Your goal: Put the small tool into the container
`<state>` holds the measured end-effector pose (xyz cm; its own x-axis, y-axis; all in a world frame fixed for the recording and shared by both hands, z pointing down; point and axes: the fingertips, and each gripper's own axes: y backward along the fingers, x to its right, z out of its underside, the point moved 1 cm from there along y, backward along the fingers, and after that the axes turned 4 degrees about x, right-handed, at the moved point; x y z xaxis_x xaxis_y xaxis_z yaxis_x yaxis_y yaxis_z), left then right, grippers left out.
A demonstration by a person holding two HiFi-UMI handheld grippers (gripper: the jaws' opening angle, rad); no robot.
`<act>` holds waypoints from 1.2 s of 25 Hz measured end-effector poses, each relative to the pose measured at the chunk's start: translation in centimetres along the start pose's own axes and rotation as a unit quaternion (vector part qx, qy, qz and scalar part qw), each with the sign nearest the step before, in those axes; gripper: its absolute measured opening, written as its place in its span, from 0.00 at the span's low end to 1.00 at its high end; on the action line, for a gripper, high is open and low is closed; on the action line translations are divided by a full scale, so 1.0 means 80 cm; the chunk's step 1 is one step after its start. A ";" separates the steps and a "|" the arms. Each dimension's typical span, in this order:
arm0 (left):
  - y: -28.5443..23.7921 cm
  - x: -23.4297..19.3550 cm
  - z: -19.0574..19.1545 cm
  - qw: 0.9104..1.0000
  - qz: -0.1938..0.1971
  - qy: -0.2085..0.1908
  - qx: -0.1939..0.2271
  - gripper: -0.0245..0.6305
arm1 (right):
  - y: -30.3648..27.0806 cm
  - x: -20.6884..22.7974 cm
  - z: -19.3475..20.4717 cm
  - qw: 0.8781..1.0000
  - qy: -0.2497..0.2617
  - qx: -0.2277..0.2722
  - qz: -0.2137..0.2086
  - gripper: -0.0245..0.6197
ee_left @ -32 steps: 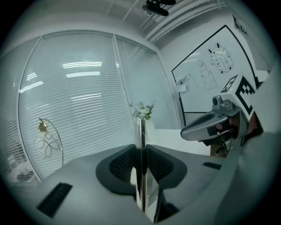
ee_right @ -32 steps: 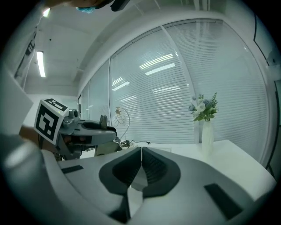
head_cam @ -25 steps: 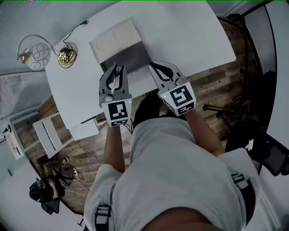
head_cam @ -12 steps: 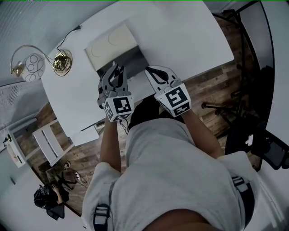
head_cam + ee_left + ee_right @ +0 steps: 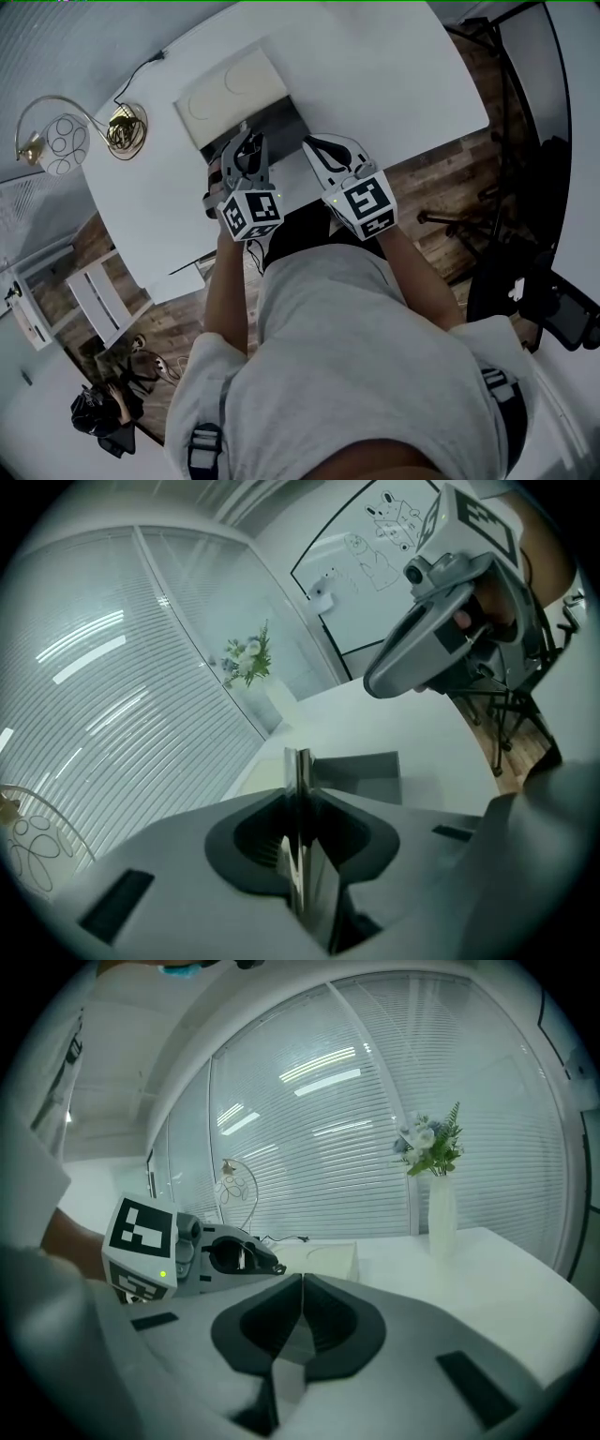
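Note:
My left gripper (image 5: 246, 142) is shut on the small tool (image 5: 301, 764), a thin flat metal piece standing upright between its jaws. It hovers at the near edge of the container (image 5: 232, 89), a cream box with a grey inside (image 5: 364, 766) on the white table (image 5: 375, 66). My right gripper (image 5: 316, 146) is beside it on the right, shut with nothing between its jaws (image 5: 303, 1282). The right gripper view shows the left gripper (image 5: 269, 1264) in front of the cream box (image 5: 328, 1258).
A gold wire lamp (image 5: 66, 136) with a cable stands at the table's far left. A white vase of flowers (image 5: 439, 1208) stands further back on the table. The table's near edge runs just under the grippers, and a chair (image 5: 103, 281) stands on the wooden floor at the left.
The left gripper has edged forward toward the container and tilted a little, still holding the tool. The right gripper has shifted slightly with it.

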<state>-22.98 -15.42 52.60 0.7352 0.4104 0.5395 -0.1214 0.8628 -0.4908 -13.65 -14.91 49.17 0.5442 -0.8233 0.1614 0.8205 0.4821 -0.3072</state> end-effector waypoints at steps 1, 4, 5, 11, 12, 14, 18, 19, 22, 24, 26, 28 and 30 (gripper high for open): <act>-0.003 0.002 0.002 1.000 0.005 -0.003 -0.001 0.18 | -0.001 0.001 0.001 1.000 0.000 -0.001 0.002 0.08; -0.013 0.008 0.003 1.000 0.018 -0.011 -0.005 0.18 | -0.003 0.004 0.001 1.000 -0.004 -0.002 0.010 0.08; -0.016 0.010 0.003 1.000 0.021 -0.011 -0.006 0.18 | -0.003 0.005 0.000 1.000 -0.004 -0.001 0.012 0.08; -0.029 0.024 -0.004 0.999 0.038 -0.007 -0.001 0.18 | 0.008 0.022 0.006 0.999 -0.012 -0.005 0.038 0.08; -0.031 0.025 -0.004 0.999 0.039 -0.010 0.000 0.18 | 0.009 0.025 0.007 0.999 -0.012 -0.005 0.041 0.08; -0.034 0.024 -0.005 0.999 0.038 -0.015 -0.001 0.18 | 0.010 0.028 0.008 0.999 -0.012 -0.006 0.046 0.08; -0.035 0.021 -0.004 0.999 0.035 -0.027 -0.009 0.18 | 0.011 0.028 0.007 0.999 -0.014 -0.005 0.047 0.08; -0.035 0.021 -0.002 0.999 0.034 -0.031 -0.013 0.18 | 0.010 0.027 0.008 0.999 -0.014 -0.005 0.046 0.08; -0.036 0.022 0.009 0.998 0.028 -0.054 -0.035 0.18 | 0.007 0.024 0.009 0.999 -0.016 -0.004 0.042 0.08; -0.039 0.023 0.015 0.996 0.025 -0.068 -0.047 0.18 | 0.004 0.022 0.009 0.999 -0.016 -0.003 0.040 0.08; -0.042 0.026 0.018 0.995 0.026 -0.074 -0.053 0.18 | 0.002 0.021 0.008 0.999 -0.014 -0.003 0.038 0.08; -0.044 0.030 0.020 0.995 0.030 -0.074 -0.059 0.18 | 0.003 0.021 0.007 0.999 -0.013 -0.004 0.038 0.08; -0.047 0.033 0.022 0.995 0.032 -0.073 -0.064 0.18 | 0.005 0.022 0.008 0.999 -0.012 -0.005 0.039 0.08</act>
<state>-21.77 -17.07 57.07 0.6230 0.5103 0.5929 -0.0719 0.7921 -0.6062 -12.23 -15.97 49.89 0.6111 -0.7754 0.1591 0.7734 0.5422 -0.3284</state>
